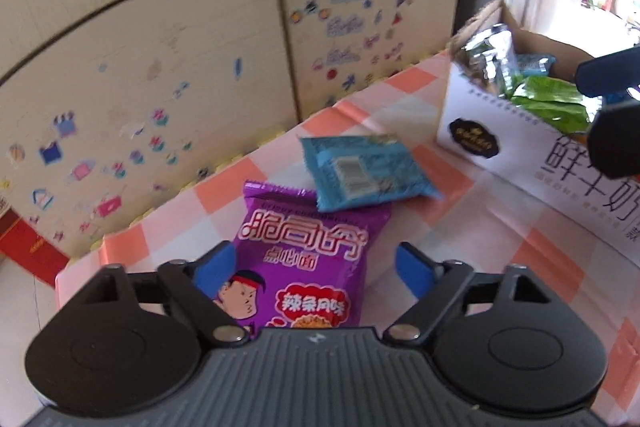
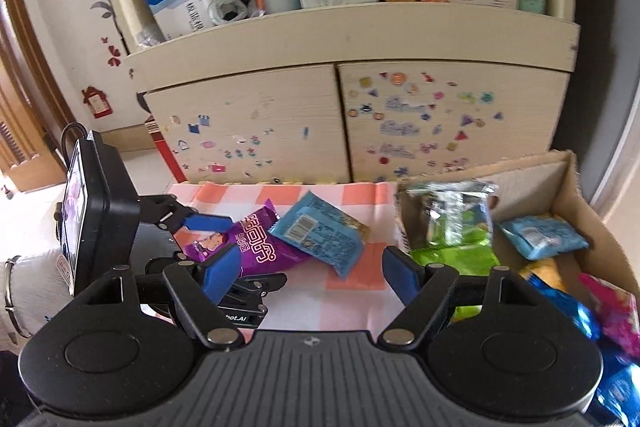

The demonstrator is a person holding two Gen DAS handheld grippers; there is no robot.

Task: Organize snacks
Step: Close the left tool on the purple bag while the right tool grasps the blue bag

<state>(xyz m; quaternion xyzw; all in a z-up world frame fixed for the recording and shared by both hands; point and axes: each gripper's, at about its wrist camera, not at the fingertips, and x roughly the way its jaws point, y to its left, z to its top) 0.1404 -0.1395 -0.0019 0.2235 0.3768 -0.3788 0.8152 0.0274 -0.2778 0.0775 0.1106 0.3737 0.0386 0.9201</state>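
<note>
Each tool has a dark grey ribbed body bearing a small pale logo, flanked by two round black housings with raised discs. Black linkage arms pivot on silver rivets and end in bright blue pads: left tool (image 1: 314, 267), right tool (image 2: 312, 273). Seen from the right wrist, the left tool carries a boxy black housing with a lit screen (image 2: 74, 213) and a thin black cable. A pale sleeve (image 2: 28, 287) shows beside it.
</note>
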